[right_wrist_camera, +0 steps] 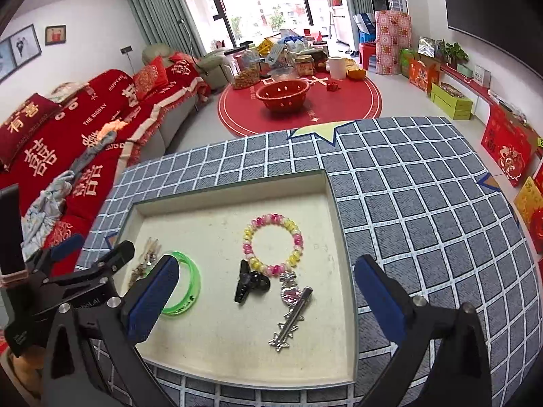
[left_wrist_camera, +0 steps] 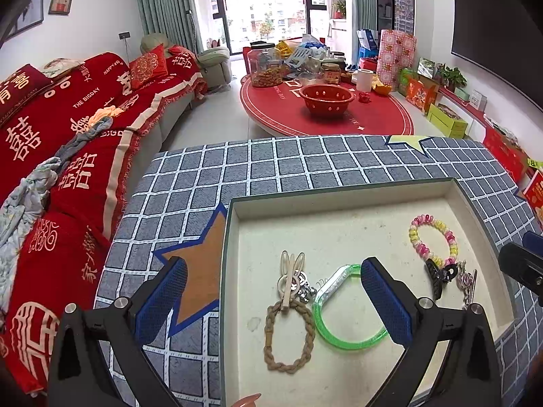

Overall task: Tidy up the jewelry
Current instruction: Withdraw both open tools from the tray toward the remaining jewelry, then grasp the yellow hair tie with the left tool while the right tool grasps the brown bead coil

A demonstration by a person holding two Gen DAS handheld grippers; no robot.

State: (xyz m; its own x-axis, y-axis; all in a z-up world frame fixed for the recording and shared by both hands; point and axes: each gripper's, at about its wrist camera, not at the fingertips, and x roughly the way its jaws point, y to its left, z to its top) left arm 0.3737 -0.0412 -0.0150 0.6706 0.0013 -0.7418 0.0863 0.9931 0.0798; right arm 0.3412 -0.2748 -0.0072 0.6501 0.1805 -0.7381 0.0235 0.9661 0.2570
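A shallow cream tray (left_wrist_camera: 339, 191) with a dark rim lies on the checked cloth. It holds a braided tan bracelet (left_wrist_camera: 288, 337), cream hair clips (left_wrist_camera: 292, 276), a green bangle (left_wrist_camera: 342, 334), a pink and yellow bead bracelet (left_wrist_camera: 432, 240), a black claw clip (left_wrist_camera: 439, 276) and a silver hairpin (left_wrist_camera: 469, 285). My left gripper (left_wrist_camera: 274, 271) hangs open over the tray's left part, its jaws wide apart and holding nothing. Above the bead bracelet (right_wrist_camera: 271, 244), claw clip (right_wrist_camera: 249, 283) and hairpin (right_wrist_camera: 292, 315), my right gripper (right_wrist_camera: 267, 264) stands open and empty too.
The cloth-covered table (right_wrist_camera: 424, 203) is bare to the right of the tray (right_wrist_camera: 230, 186). A red sofa (left_wrist_camera: 68, 142) runs along the left. Beyond stands a round low table with a red colander (left_wrist_camera: 327, 98) and jars. Boxes line the right wall.
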